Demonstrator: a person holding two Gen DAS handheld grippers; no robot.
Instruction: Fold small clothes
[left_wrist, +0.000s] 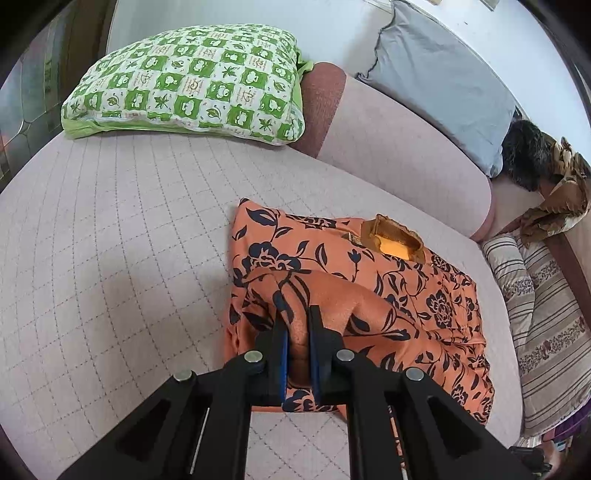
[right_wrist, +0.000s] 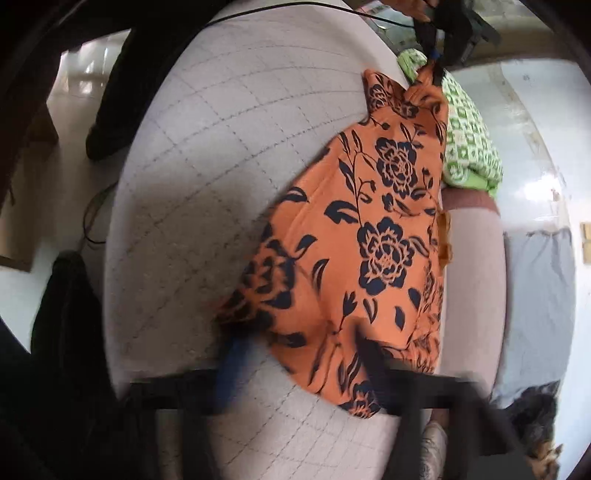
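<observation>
One green pillow lies beyond the orange floral garment; left hand-held gripper pinches its fold, right hand-held gripper spread wide at its hem.

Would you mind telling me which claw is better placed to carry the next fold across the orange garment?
Probably the left claw: it is already shut on a raised bunch of the orange floral garment. The right claw is blurred, open, straddling the garment's edge without gripping.

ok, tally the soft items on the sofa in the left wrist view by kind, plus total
Orange floral garment, pinched by the left gripper: 1
Pillows and cushions: 3 (green checked pillow, grey cushion, striped pillow)
Brown patterned cloth: 1
Dark furry item, unclear what: 1
Total: 6
</observation>
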